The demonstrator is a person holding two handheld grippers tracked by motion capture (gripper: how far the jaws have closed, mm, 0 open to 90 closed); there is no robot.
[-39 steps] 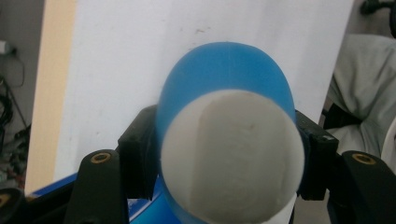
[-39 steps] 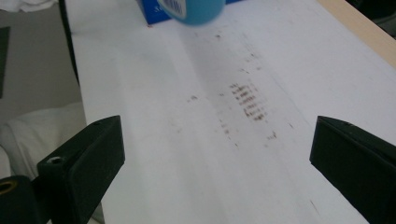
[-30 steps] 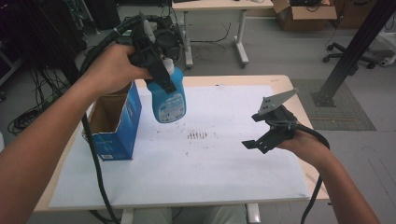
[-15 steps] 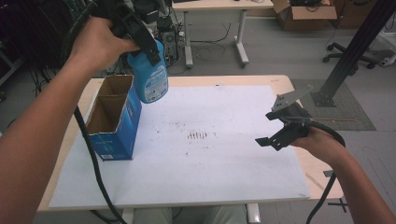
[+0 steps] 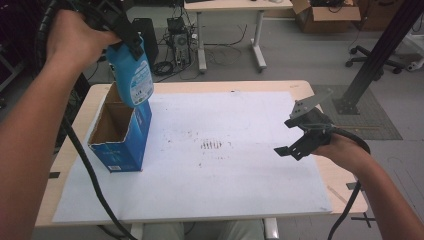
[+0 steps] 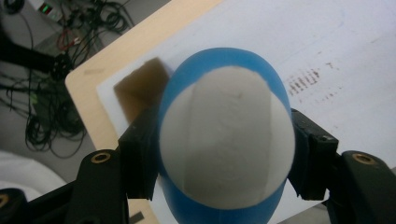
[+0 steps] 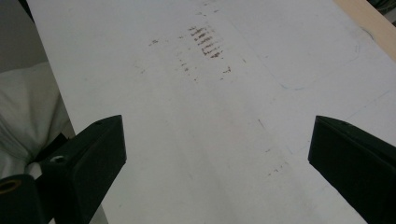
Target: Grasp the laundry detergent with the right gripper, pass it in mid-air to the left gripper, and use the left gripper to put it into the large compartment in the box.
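Observation:
A blue bottle (image 5: 134,77) with a white label hangs tilted above the open top of a blue cardboard box (image 5: 120,150) at the table's left. My left gripper (image 5: 125,37) is shut on the bottle's upper part. In the left gripper view both black jaws press the sides of the bottle (image 6: 226,140), whose rounded white end faces the camera, and the box's brown inside (image 6: 140,91) lies below. My right gripper (image 5: 286,136) hovers open over the table's right side. Its jaws (image 7: 217,149) stand wide apart with nothing between them.
A white sheet (image 5: 225,190) covers most of the wooden table (image 5: 340,185), with dark scuff marks (image 5: 214,145) near its middle. Cables trail from both grippers. Behind the table are desks, cartons, floor cables and a black metal post (image 5: 380,55).
My left hand has carried the bottle up and to the left, from beside the box to above its open top. The right gripper has barely shifted.

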